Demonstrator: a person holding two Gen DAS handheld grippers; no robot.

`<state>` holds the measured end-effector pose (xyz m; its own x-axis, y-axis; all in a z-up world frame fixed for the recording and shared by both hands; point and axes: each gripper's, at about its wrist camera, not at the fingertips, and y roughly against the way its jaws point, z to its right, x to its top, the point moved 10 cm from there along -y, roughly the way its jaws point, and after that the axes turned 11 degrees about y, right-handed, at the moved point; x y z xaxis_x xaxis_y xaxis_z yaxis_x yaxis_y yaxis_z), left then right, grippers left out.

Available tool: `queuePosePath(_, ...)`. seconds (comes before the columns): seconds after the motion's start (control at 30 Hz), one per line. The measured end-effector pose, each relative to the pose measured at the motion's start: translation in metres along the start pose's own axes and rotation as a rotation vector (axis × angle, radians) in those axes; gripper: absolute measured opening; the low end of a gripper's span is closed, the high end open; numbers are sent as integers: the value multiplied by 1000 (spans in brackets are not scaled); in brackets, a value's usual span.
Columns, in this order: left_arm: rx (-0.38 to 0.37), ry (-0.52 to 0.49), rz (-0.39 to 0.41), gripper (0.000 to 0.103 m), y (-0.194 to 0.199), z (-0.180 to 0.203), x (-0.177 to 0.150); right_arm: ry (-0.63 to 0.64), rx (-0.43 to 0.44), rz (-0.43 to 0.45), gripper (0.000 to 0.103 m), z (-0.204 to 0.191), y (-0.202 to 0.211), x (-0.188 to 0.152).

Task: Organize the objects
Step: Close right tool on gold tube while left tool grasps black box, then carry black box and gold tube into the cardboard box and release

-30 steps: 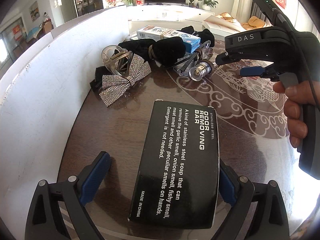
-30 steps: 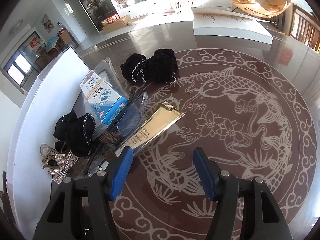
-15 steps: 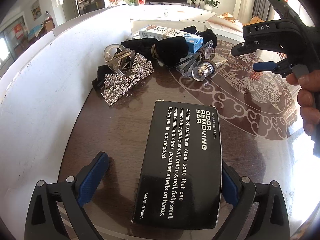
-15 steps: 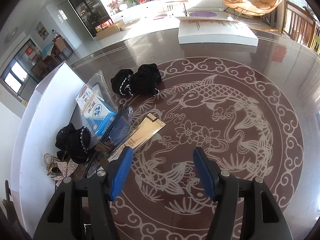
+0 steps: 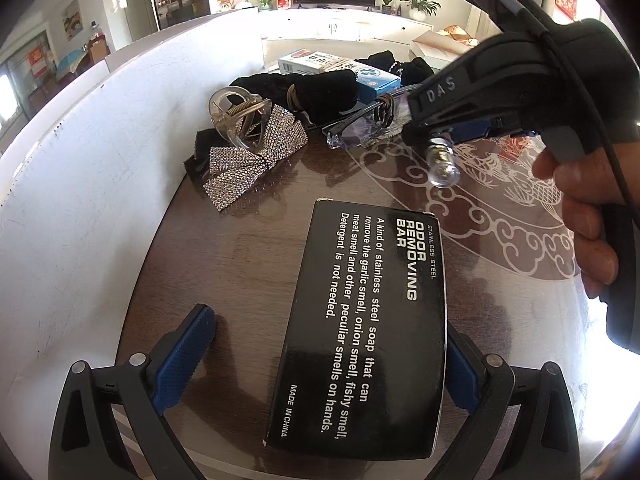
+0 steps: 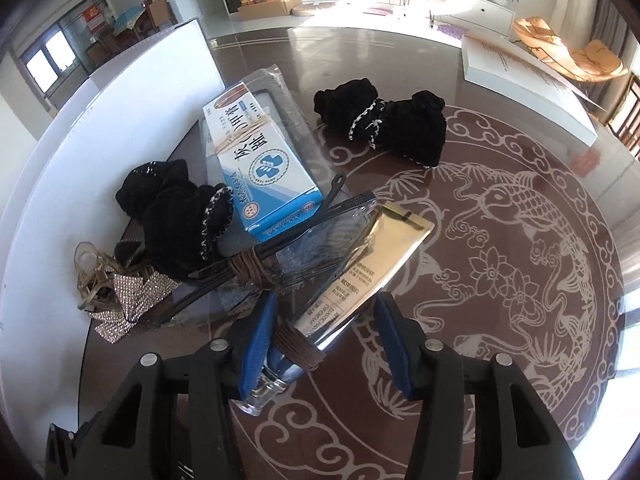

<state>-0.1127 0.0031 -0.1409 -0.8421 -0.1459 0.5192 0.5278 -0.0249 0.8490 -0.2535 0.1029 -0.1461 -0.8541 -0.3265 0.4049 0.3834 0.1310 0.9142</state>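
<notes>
A black "Odor Removing Bar" box (image 5: 368, 320) lies flat on the table between the fingers of my open left gripper (image 5: 320, 360), nearer the right finger. My right gripper (image 6: 326, 340) is open and low over a gold tube (image 6: 372, 272) with a clear cap (image 6: 264, 390); the tube lies between its fingers. In the left wrist view the right gripper (image 5: 460, 132) reaches in from the right, with the clear cap (image 5: 442, 168) just below its tip. Bundled glasses (image 6: 280, 256) lie just beyond the tube.
A white board (image 5: 100, 152) walls the table's left side. Against it lie a rhinestone bow (image 5: 252, 156), a clear hair claw (image 5: 236, 116), black scrunchies (image 6: 180, 216) (image 6: 384, 124) and a blue-white box (image 6: 260, 164). A white book (image 6: 524, 84) lies far right.
My right gripper has moved left and down onto the gold tube, which now lies between its fingers. The left gripper and the black box have stayed put.
</notes>
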Motion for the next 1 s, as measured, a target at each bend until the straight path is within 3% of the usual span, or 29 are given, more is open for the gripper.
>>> queuePosePath(0.07, -6, 5, -1, 103, 0, 0, 0, 28, -15, -2, 27, 6, 7, -16)
queuePosePath(0.27, -75, 51, -1, 99, 3, -1, 3, 43, -34, -16, 27, 34, 31, -72)
queuePosePath(0.37, -108, 52, 15, 76, 6, 2, 6, 60, -39, -22, 30, 40, 36, -83)
queuePosePath(0.4, -116, 43, 20, 62, 7, 4, 6, 69, -46, -26, 35, 40, 35, -84)
queuePosePath(0.5, -137, 38, 18, 58, 11, 9, 7, 86, -54, -21, 35, 37, 34, -81)
queuePosePath(0.63, -266, 114, 15, 58, 24, 8, 9, 138, -77, -22, 28, 33, 37, -83)
queuePosePath(0.73, -373, 177, 60, 58, 45, 4, 14, 46, 8, 12, 28, 36, 51, -96)
queuePosePath(0.83, -439, 223, 86, 58, 60, 2, 16, -98, 151, 55, 28, 39, 70, -110)
queuePosePath(1.0, -478, 280, 138, 58, 101, -16, 13, -280, 410, 139, 28, 23, 108, -114)
